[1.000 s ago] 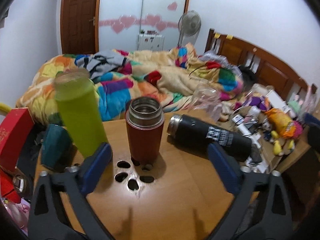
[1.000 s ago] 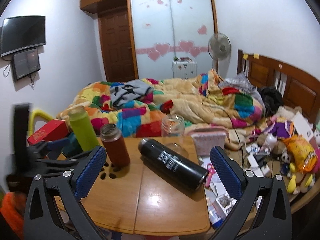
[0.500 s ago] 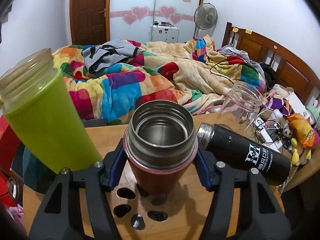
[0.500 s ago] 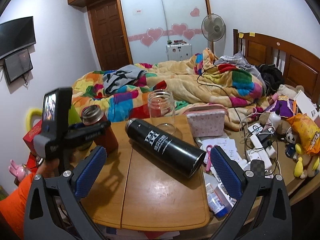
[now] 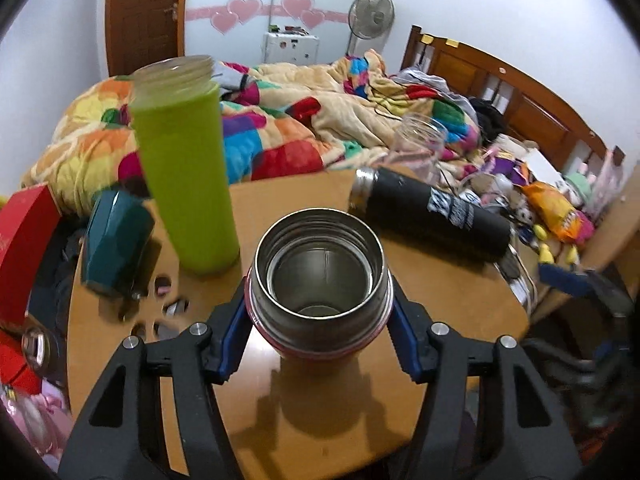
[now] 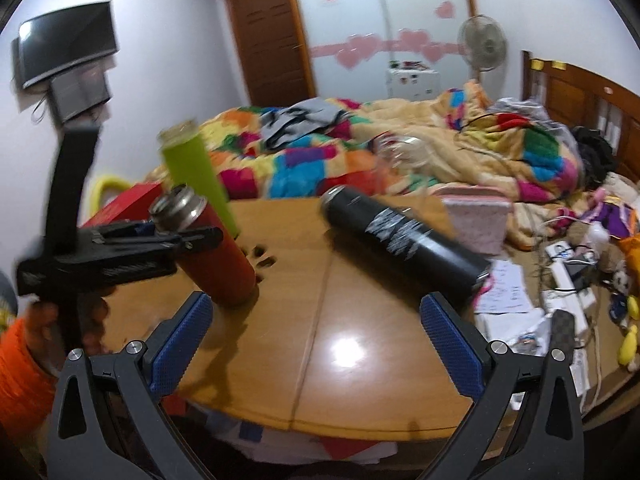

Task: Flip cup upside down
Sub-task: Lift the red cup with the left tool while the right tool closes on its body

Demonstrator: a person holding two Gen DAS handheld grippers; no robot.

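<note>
2 blue pads of the left gripper (image 5: 318,336) pinch the red cup (image 5: 320,280) just under its steel rim; fingers closed onto it from both sides, mouth open and facing the lens. Grip sits high on the body, likely to leave room for a wrist roll. Cup reads as tilted; whether the base is off the table (image 5: 440,280) cannot be told from this view. Behind the cup and to its left stands the green bottle (image 5: 186,184); behind and to its right lies the black flask (image 5: 430,212) on its side. A glass jar (image 5: 420,144) stands beyond the flask. Teal box (image 5: 114,240) left of the green bottle.

Right wrist view: right gripper (image 6: 316,344) spread wide, nothing between its pads, hanging over the near table edge, well apart from the cup; probably kept clear for the turn. Cup (image 6: 218,256) leans with its top toward the left, base at or just above the wood; contact unclear through blur. Left gripper (image 6: 160,240) clamps it near the neck. Flask (image 6: 404,240) lies right of the cup, near enough to be clipped by a wide swing.

Judgement: flip just starting.
</note>
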